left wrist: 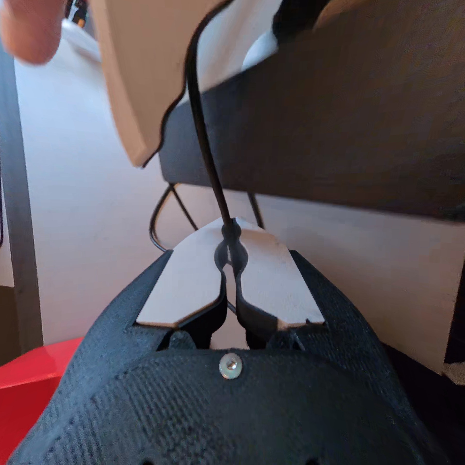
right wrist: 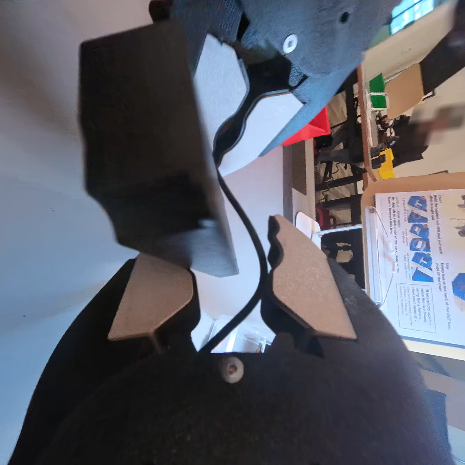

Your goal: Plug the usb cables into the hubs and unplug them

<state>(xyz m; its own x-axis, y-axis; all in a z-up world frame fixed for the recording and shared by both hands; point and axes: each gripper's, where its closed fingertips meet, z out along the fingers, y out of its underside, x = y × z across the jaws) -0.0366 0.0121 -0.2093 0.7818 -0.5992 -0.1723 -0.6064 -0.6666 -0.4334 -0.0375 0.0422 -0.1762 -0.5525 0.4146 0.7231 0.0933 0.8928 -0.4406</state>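
A black USB hub [left wrist: 327,138] fills the upper right of the left wrist view. It also shows in the right wrist view [right wrist: 141,141]. My left gripper [left wrist: 230,241] is shut on the thick end of a thin black USB cable [left wrist: 198,113] that runs up past the hub. My right gripper [right wrist: 221,241] is open. Its fingers stand either side of the hub's near end, with a gap on the right where the cable [right wrist: 251,239] passes. One of its beige fingers [left wrist: 120,88] shows beside the hub. The left gripper [right wrist: 221,151] also appears at the top of the right wrist view.
A red bin [left wrist: 25,390] sits at lower left and also shows farther off [right wrist: 314,128]. A person's fingertip [left wrist: 30,30] is at top left. A printed sheet on a board [right wrist: 415,264], a green bin [right wrist: 377,93] and a yellow bin [right wrist: 386,161] stand at the right. The gap from one gripper's tips to the other's is roughly 5 cm.
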